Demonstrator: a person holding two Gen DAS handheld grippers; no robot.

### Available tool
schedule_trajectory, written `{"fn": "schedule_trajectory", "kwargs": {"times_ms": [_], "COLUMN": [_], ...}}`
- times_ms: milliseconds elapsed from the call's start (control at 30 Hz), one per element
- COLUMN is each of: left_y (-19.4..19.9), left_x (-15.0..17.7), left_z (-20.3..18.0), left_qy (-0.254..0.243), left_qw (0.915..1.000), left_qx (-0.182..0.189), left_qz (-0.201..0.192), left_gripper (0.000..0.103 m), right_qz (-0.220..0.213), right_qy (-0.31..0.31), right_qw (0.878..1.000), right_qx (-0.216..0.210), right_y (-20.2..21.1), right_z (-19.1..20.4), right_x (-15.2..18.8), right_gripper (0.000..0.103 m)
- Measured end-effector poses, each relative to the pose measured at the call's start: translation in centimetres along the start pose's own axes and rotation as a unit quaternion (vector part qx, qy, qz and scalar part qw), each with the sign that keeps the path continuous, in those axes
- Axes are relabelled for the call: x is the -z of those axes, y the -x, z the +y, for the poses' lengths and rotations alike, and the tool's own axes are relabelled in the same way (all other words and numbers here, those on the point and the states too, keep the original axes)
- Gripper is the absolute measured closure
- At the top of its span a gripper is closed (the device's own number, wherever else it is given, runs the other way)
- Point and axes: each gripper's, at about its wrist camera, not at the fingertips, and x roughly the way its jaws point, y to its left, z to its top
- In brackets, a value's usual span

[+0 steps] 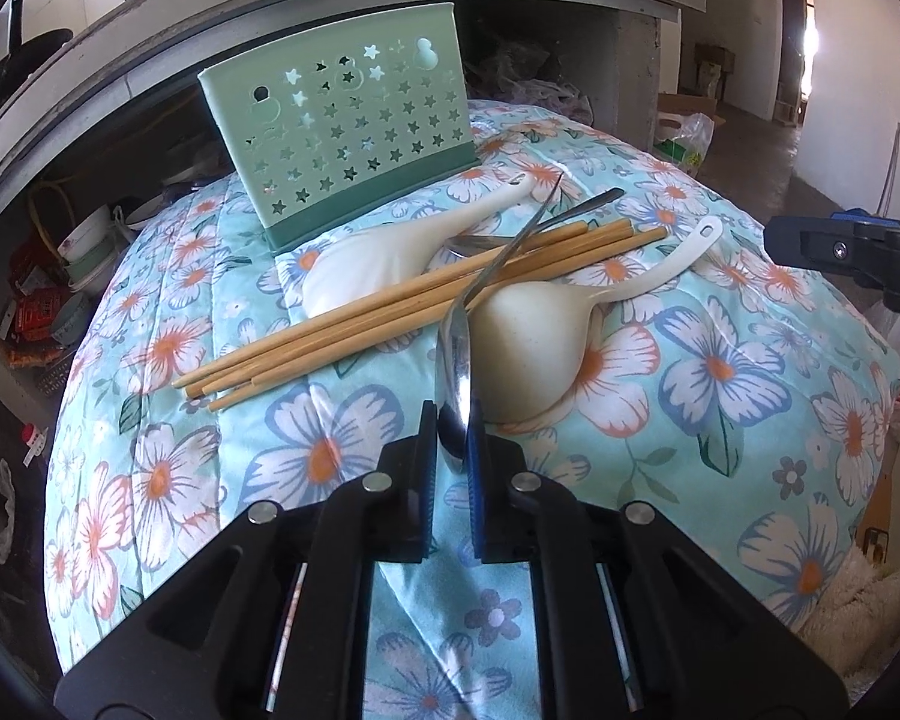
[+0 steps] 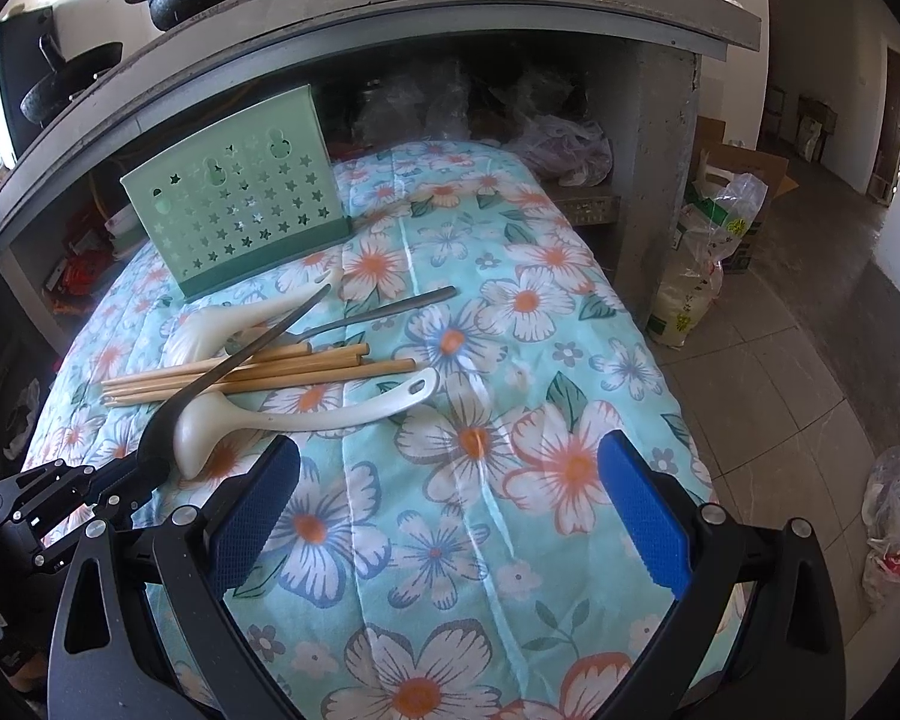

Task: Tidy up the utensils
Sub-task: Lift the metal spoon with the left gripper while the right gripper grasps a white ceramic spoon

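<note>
Before the green holder (image 1: pixel 342 120), chopsticks (image 1: pixel 390 312) and white spoons (image 1: pixel 534 342) crowd the table (image 2: pixel 510 420); left tool (image 1: pixel 453 450) pinches a metal spoon (image 1: pixel 459 360), right tool (image 2: pixel 450 510) spread, apparently empty.

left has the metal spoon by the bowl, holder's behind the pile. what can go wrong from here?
1. The left gripper pinches the metal spoon by its smooth bowl edge; it may slip or swivel.
2. Its handle lies across the chopsticks, so lifting may scatter them.
3. The holder stands on soft quilt; a nudge might tip it.

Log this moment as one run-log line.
left gripper: shut on metal spoon | right gripper: open, empty | green holder: upright | chopsticks: on cloth
</note>
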Motion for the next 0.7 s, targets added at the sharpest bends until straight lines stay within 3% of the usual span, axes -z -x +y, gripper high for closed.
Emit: {"fn": "schedule_trajectory", "kwargs": {"times_ms": [400, 700], "left_y": [3.7, 8.2], "left_x": [-0.7, -2.7], "left_z": [1.8, 4.9], "left_qy": [0.031, 0.091], "left_qw": [0.9989, 0.992], "left_qx": [-0.003, 0.016], "left_qz": [-0.036, -0.086], "left_gripper": [0.102, 0.102], "right_qz": [-0.008, -0.039], "right_qy": [0.001, 0.027], "right_qw": [1.0, 0.999], "right_qx": [0.003, -0.019], "right_y": [0.6, 1.8], "right_z": [0.2, 0.9], "right_x": [0.1, 0.1], "right_gripper": [0.006, 0.01]}}
